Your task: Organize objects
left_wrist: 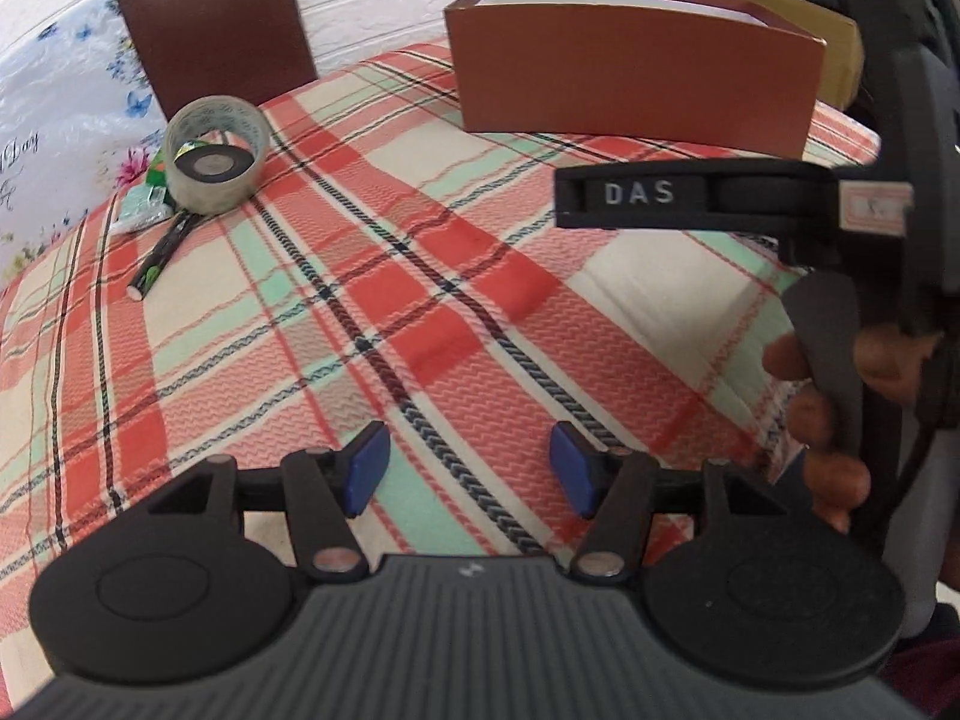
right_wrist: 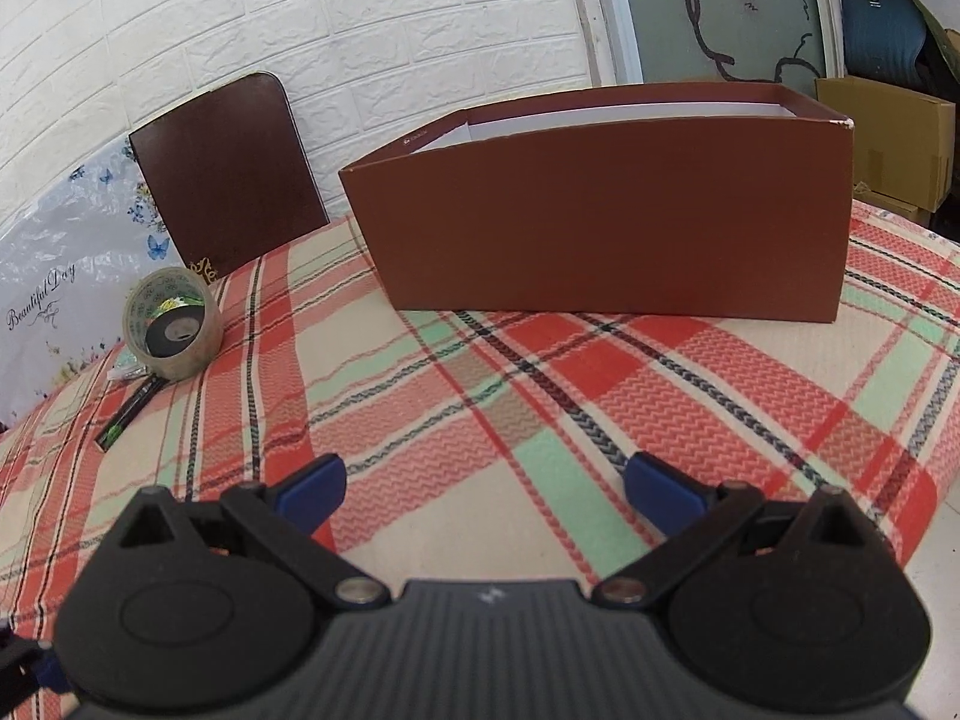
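**Both tongs spread over the checked bench**

Left tongs [left_wrist: 469, 468] and right tongs [right_wrist: 485, 489] stand spread with nothing between their blue pads. The open brown cardboard box [right_wrist: 606, 234] sits at the far side of the red-and-green plaid-covered bench [right_wrist: 540, 420]. A clear tape roll [left_wrist: 215, 154], ringing a smaller black roll [left_wrist: 211, 163], rests far left, with a black pen [left_wrist: 161, 258] touching it.
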Motion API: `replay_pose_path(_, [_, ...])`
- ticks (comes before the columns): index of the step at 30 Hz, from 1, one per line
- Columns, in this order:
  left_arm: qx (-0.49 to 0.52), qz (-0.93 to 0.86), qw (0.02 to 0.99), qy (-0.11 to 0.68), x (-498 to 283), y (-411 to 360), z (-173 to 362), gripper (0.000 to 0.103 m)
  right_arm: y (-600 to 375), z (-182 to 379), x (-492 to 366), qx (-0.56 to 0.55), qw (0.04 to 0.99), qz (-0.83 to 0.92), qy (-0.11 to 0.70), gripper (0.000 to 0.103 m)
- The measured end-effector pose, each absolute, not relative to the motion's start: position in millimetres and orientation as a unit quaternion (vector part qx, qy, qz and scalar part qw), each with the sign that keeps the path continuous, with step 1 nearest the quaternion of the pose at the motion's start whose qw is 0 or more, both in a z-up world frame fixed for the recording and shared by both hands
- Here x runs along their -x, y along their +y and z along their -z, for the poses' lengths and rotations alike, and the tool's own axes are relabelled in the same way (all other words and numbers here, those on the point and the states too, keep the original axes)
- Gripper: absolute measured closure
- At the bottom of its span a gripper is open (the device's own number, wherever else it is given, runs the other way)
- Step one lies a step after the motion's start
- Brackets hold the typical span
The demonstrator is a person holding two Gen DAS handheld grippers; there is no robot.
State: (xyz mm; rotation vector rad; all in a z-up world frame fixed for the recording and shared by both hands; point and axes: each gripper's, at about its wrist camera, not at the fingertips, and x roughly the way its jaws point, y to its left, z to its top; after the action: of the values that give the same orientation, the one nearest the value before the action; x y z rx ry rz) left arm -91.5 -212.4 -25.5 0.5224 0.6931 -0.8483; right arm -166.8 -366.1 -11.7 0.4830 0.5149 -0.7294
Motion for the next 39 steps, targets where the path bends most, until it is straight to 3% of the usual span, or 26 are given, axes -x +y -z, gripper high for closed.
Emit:
replay_pose_path(28, [-0.287, 0.411, 0.816, 0.287, 108, -215, 22, 0.038, -367, 16, 167, -0.204, 0.877, 0.357, 0.250, 0.000])
replay_pose_path(39, [-0.241, 0.469, 0.762, 0.376, 102, -213, 20, 0.038, -365, 16, 166, -0.205, 0.876, 0.357, 0.252, 0.000])
